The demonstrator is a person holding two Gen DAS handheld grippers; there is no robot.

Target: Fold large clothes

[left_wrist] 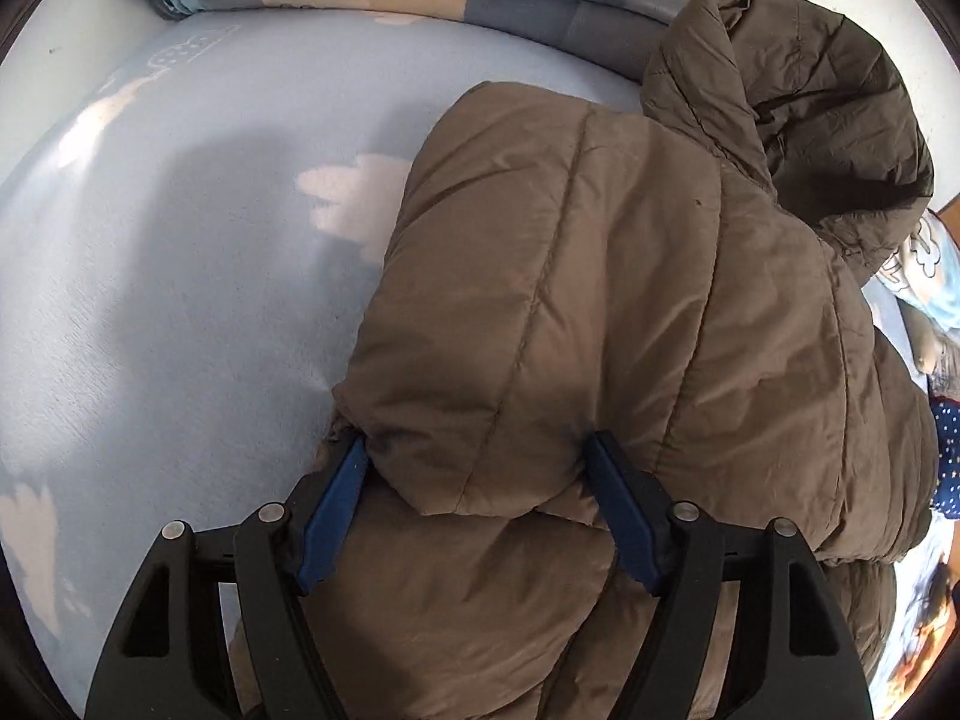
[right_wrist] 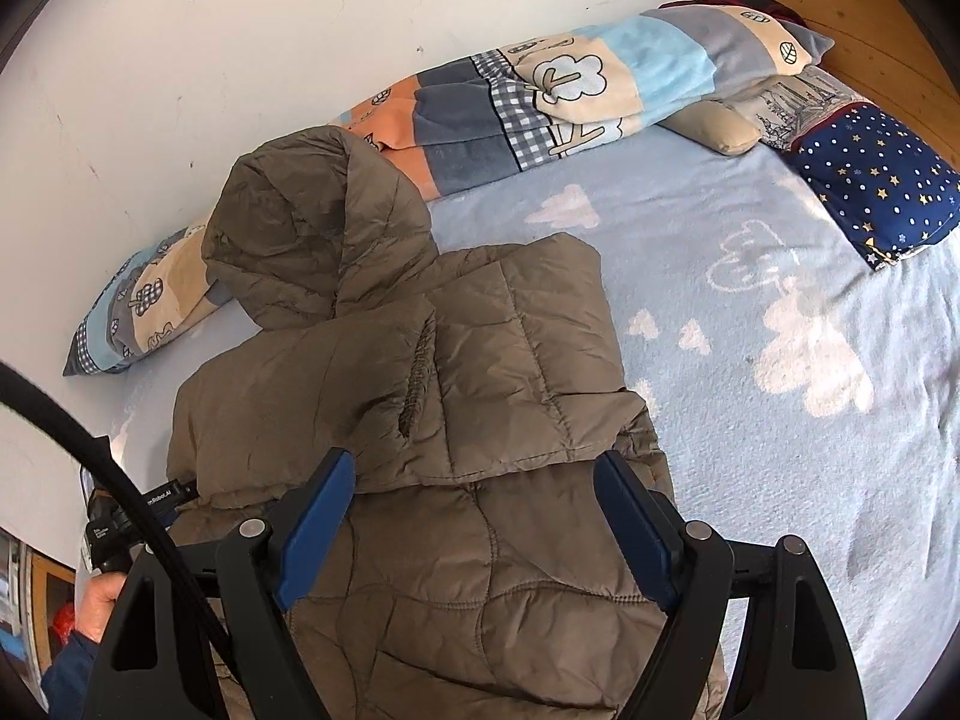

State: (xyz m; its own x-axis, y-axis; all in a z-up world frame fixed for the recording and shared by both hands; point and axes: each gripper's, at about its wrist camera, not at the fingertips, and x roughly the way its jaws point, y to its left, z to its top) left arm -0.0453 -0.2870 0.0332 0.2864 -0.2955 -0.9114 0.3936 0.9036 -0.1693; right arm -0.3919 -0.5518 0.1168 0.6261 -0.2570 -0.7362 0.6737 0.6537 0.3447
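Observation:
A brown quilted hooded jacket [left_wrist: 600,312] lies on a light blue bed sheet [left_wrist: 180,300], both sleeves folded in across its body and the hood [left_wrist: 792,96] lying flat at the far end. My left gripper [left_wrist: 477,456] is open, its blue fingers [left_wrist: 333,510] straddling a puffy fold at the jacket's left edge. In the right wrist view the jacket [right_wrist: 480,396] fills the centre, hood [right_wrist: 300,240] at upper left. My right gripper [right_wrist: 474,468] is open, its blue fingers [right_wrist: 636,528] spread over the jacket's middle just below the folded sleeve hem.
A patchwork blanket roll [right_wrist: 510,114] lies along the white wall [right_wrist: 240,30] behind the jacket. A navy star pillow [right_wrist: 870,180] and a beige cushion [right_wrist: 714,126] sit by the wooden headboard [right_wrist: 840,12]. Sheet [right_wrist: 780,420] extends to the right. The person's hand holds the left gripper's body [right_wrist: 120,522].

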